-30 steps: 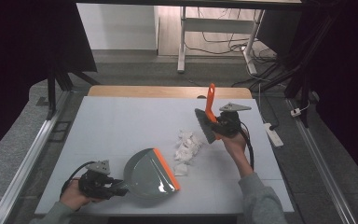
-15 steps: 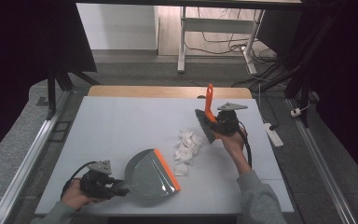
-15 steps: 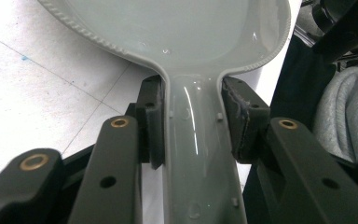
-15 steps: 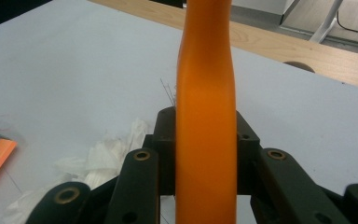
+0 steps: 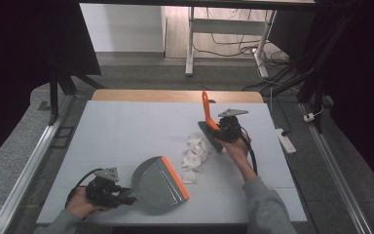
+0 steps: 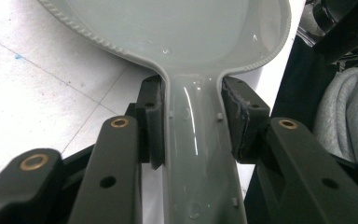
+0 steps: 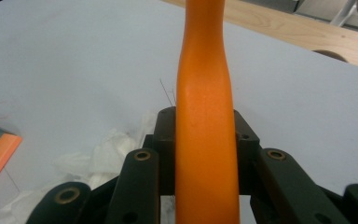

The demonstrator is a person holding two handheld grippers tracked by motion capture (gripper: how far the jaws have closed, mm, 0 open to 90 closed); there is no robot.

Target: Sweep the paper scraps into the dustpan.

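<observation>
The pale grey tabletop [image 5: 126,131] carries everything, with a strip of bare wood along its far edge. Near its front edge lies the grey dustpan [image 5: 157,185], its orange lip turned toward the middle of the tabletop. The left gripper [image 5: 108,191] lies low at the front left, and its jaws are clenched on the dustpan's handle [image 6: 200,158]; in the left gripper view the pads press the handle from both sides, just behind the pan's bowl.

Beyond the lip, a heap of crumpled white paper [image 5: 195,151] stretches from just beside the lip's far end toward the right hand. One small scrap lies right at the lip.

At the far end of the heap, the right gripper [image 5: 224,130] holds the brush [image 5: 209,127], its dark head close to the paper and its orange handle [image 7: 206,140] standing up and leaning slightly away. The jaws grasp this handle tightly on both sides, as the right gripper view shows, with paper lying below and to the left.
</observation>
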